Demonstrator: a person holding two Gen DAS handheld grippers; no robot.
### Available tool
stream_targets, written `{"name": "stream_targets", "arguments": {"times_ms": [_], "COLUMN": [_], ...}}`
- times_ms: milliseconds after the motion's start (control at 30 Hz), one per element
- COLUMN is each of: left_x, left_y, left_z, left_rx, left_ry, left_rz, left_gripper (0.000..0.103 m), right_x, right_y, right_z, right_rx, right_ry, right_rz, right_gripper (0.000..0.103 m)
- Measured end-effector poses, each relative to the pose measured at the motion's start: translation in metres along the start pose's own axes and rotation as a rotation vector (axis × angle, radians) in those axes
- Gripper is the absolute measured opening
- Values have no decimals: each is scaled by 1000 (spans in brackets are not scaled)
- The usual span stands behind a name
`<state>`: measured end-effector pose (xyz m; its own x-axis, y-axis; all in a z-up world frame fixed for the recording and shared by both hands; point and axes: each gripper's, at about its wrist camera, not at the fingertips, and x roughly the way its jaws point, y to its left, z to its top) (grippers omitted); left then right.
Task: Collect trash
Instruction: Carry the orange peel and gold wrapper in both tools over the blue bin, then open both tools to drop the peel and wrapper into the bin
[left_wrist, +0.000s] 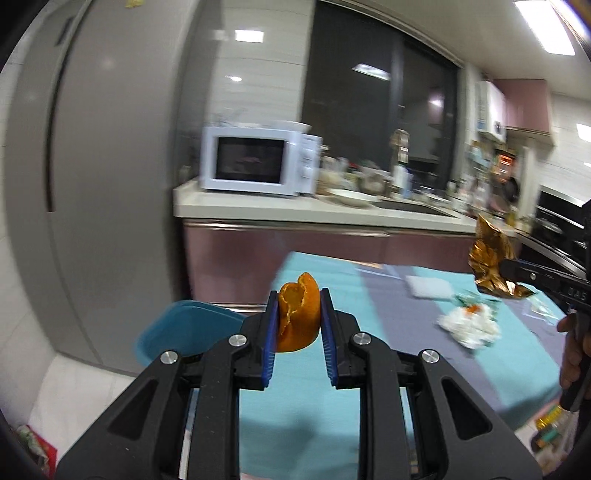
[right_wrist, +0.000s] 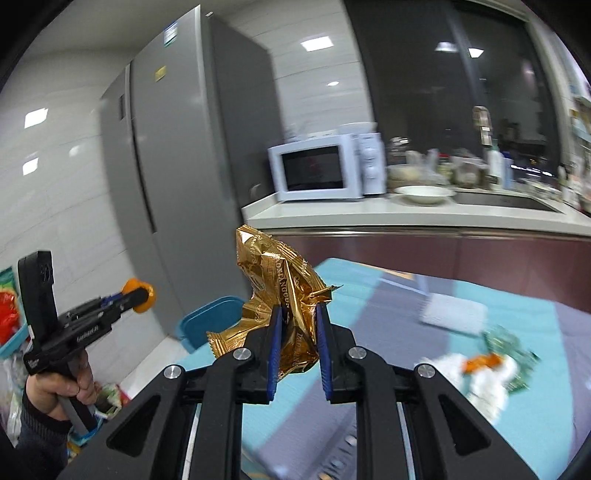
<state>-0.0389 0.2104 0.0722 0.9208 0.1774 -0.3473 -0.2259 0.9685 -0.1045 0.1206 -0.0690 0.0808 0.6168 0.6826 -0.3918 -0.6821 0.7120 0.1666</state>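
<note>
My left gripper (left_wrist: 298, 295) is shut on a piece of orange peel (left_wrist: 298, 317), held up above the near end of a teal table (left_wrist: 332, 284). My right gripper (right_wrist: 300, 312) is shut on a crumpled gold foil wrapper (right_wrist: 280, 288). The left wrist view catches that wrapper (left_wrist: 491, 262) at the right edge, raised over the table. From the right wrist view, the left gripper (right_wrist: 142, 291) with the peel (right_wrist: 140, 291) shows at far left, a hand on its handle. A blue bin (left_wrist: 177, 332) stands on the floor beside the table, also seen as a blue bin (right_wrist: 210, 321) past the wrapper.
On the table lie crumpled white tissue (left_wrist: 469, 326) with orange scraps and a green wrapper, plus a white pad (left_wrist: 428, 286). Behind are a grey fridge (left_wrist: 92, 166), a counter (left_wrist: 295, 208) with a white microwave (left_wrist: 258, 162), a bowl and clutter. Bags lie on the floor (right_wrist: 11, 314).
</note>
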Motion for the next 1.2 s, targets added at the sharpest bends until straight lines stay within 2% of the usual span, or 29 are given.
{"name": "stream_targets", "arguments": {"times_ms": [100, 233, 500, 867, 1033, 1200], "left_x": [-1, 7, 53, 179, 227, 257], "left_y": [44, 84, 140, 159, 159, 162], "left_z": [7, 12, 7, -34, -52, -66], "left_rx": [-28, -50, -94, -98, -72, -70], "left_ry": [-1, 10, 85, 291, 374, 428], "left_rz": [75, 133, 177, 172, 202, 220], "left_gripper": [21, 22, 22, 23, 24, 24], "right_x": [30, 75, 181, 311, 349, 381], "right_y": [19, 46, 103, 134, 135, 140], "right_z": [12, 27, 39, 15, 2, -10], "right_rx": [-30, -65, -133, -204, -206, -233], "right_ry": [22, 57, 173, 390, 473, 545], "right_rz": [50, 114, 197, 149, 135, 125], "right_gripper": [16, 17, 17, 17, 18, 19]}}
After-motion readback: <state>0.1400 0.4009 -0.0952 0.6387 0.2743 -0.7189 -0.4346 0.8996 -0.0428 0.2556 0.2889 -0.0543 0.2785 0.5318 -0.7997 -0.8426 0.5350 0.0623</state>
